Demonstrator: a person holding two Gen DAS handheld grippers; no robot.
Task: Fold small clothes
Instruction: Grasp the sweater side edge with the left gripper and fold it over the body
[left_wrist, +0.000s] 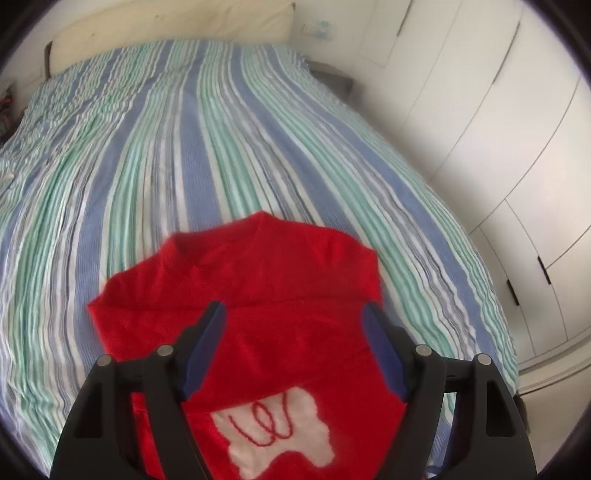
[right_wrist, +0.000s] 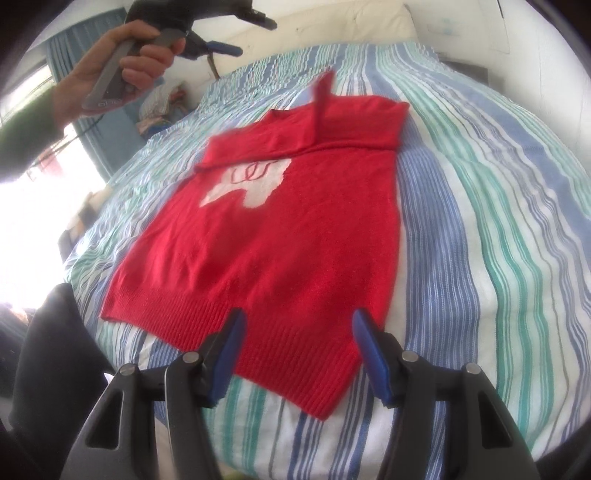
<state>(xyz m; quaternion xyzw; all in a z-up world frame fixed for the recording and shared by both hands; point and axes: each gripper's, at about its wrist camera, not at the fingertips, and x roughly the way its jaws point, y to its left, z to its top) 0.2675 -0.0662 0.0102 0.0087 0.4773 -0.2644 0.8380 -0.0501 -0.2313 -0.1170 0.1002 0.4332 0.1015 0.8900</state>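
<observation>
Red sweater (right_wrist: 266, 236) lies flat on striped bed cover (right_wrist: 480, 206), both sleeves folded across chest, one cuff sticking up. Left claw (left_wrist: 293, 317) spread, empty, above the sweater's upper half. Right claw (right_wrist: 295, 328) spread, empty, over the ribbed hem (right_wrist: 280, 350), pads clear of the knit.

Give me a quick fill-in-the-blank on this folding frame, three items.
1. The red sweater lies on a ____ bedspread.
2. The patch on its chest is ____.
3. The right gripper hovers over the sweater's ribbed ____.

Missing: striped; white; hem
</observation>
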